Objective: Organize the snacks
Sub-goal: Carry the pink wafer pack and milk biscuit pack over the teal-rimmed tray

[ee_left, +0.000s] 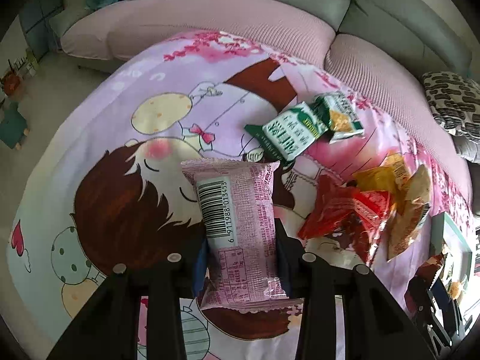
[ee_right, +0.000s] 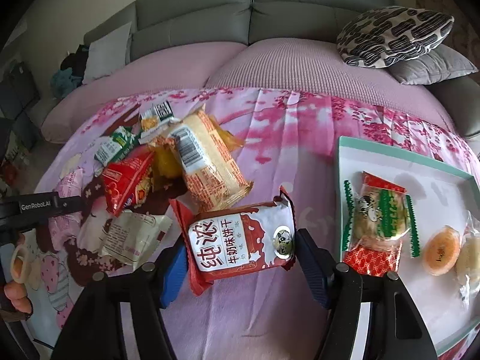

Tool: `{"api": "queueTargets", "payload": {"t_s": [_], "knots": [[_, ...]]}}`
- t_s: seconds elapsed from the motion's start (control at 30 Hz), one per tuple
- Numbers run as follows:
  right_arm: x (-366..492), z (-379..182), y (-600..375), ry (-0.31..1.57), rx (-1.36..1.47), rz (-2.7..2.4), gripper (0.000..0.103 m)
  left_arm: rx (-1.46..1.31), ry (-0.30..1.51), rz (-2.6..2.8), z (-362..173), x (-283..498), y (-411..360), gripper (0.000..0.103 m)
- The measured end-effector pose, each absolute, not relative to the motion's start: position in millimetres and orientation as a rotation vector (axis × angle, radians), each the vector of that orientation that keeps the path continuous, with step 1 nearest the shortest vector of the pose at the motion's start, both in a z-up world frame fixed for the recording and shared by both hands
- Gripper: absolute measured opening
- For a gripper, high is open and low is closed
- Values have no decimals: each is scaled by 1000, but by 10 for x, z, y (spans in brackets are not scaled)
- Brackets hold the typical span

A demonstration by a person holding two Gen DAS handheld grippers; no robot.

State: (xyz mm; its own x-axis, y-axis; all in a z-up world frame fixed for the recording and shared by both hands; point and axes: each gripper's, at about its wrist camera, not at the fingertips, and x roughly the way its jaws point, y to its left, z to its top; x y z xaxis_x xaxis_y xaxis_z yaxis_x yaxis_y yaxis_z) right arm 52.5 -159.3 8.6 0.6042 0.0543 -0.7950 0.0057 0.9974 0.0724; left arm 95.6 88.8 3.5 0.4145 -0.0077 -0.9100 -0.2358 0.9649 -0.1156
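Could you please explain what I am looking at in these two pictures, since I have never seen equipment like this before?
There is no robot here. A person holds a two-finger gripper in each hand, and a fisheye camera on each one looks forward along its fingers. One picture comes from the left gripper, the other from the right gripper.

The left one is shut on a pink snack packet, barcode side up. The right one has a red and white milk biscuit packet between its fingers; the pads appear to press its sides.

Both are above a pink cartoon-print cloth in front of a sofa. On the cloth lies a pile of snack packets, and to the right a white tray already holds several wrapped snacks.
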Motion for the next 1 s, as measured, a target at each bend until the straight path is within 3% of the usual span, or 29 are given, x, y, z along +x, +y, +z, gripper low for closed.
{"api": "queueTargets", "payload": {"t_s": [0.47, 1.0], "knots": [[405, 313, -1710, 862, 101, 5, 70, -212, 1061, 138, 281, 869, 795, 40], [113, 576, -2868, 791, 247, -302, 70, -50, 990, -226, 583, 611, -515, 40]]}}
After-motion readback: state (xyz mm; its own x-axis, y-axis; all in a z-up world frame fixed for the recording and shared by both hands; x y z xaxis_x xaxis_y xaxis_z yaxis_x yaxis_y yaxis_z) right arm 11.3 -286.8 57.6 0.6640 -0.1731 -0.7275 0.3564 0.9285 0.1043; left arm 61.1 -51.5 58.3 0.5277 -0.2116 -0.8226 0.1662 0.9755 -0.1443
